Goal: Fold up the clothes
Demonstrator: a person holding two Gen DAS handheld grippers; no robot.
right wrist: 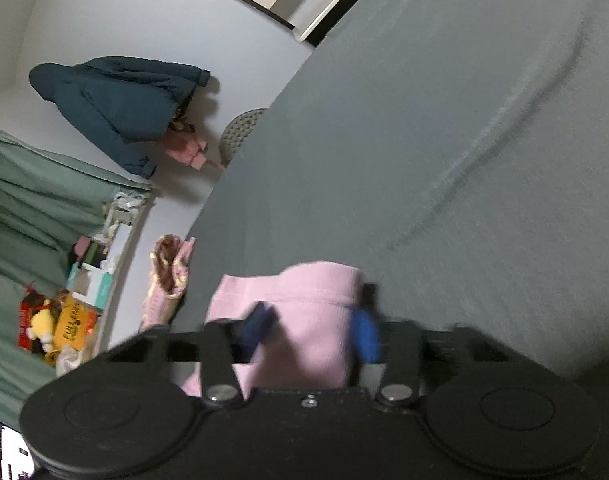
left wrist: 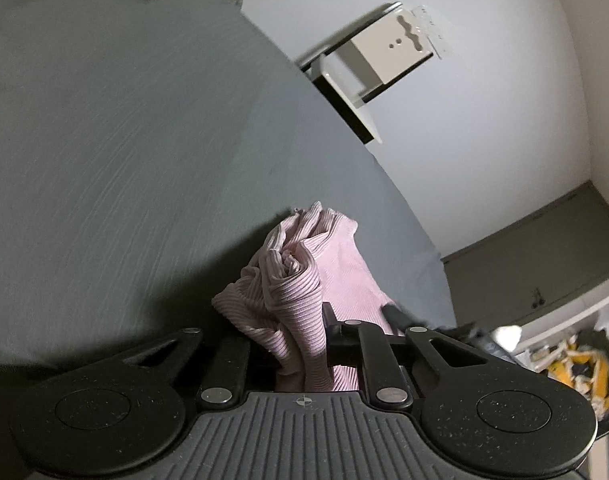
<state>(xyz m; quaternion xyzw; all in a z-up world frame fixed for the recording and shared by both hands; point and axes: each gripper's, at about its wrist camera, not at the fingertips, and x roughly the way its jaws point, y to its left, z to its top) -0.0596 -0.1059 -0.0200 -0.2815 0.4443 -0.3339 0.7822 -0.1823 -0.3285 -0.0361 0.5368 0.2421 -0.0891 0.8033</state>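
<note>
My left gripper (left wrist: 300, 344) is clamped on a bunched fold of the pink ribbed garment (left wrist: 304, 276), which rises crumpled from between my fingers, just above the grey bed (left wrist: 124, 140) near its edge. In my right gripper (right wrist: 312, 332) the same pink cloth (right wrist: 304, 304) lies between the blue-padded fingers (right wrist: 364, 332), which sit apart on either side of it; blur keeps me from telling whether they pinch it. The cloth hangs close over the bed's edge.
</note>
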